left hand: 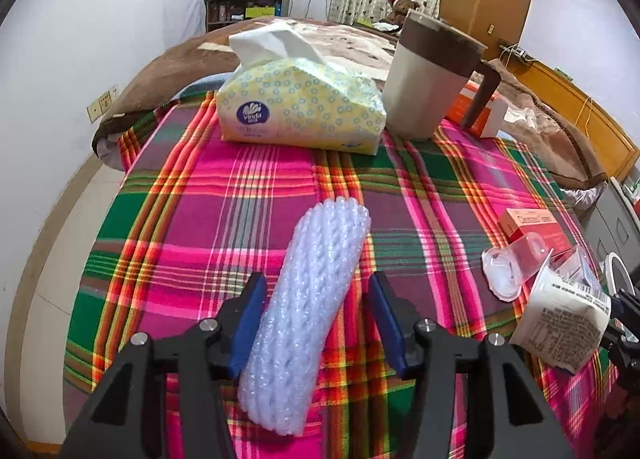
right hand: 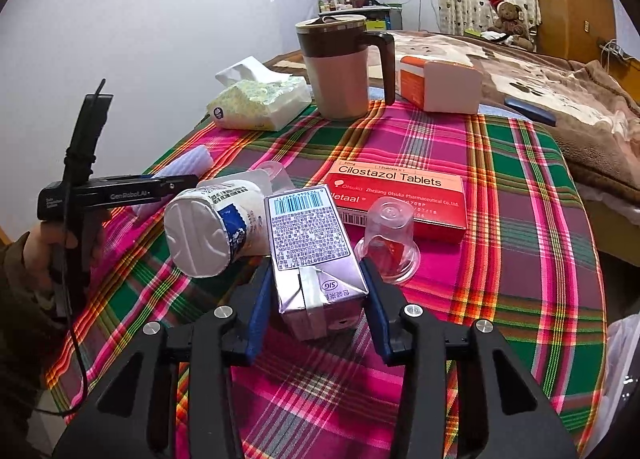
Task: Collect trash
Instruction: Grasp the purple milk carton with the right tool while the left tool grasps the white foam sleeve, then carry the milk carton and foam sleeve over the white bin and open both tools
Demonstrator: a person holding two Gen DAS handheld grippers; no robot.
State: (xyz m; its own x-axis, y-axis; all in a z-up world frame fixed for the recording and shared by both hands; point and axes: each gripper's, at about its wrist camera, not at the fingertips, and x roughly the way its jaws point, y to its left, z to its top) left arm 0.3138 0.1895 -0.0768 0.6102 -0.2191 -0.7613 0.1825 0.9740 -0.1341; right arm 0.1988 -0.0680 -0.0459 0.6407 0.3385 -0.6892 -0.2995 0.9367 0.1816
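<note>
We bracket the bubble-wrap roll (left hand: 308, 311) with the left gripper (left hand: 316, 323), its left pad touching but not visibly clenched, and at its three o'clock the right gripper (right hand: 316, 311) straddles the drink carton (right hand: 316, 259), grip uncertain, both trash pieces poised for collection.

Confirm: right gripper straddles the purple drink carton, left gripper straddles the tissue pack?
Half right. The right gripper does straddle the purple drink carton, as the right wrist view shows. The left gripper straddles the roll of bubble wrap, not the tissue pack, which lies at the far end of the cloth in the left wrist view.
</note>
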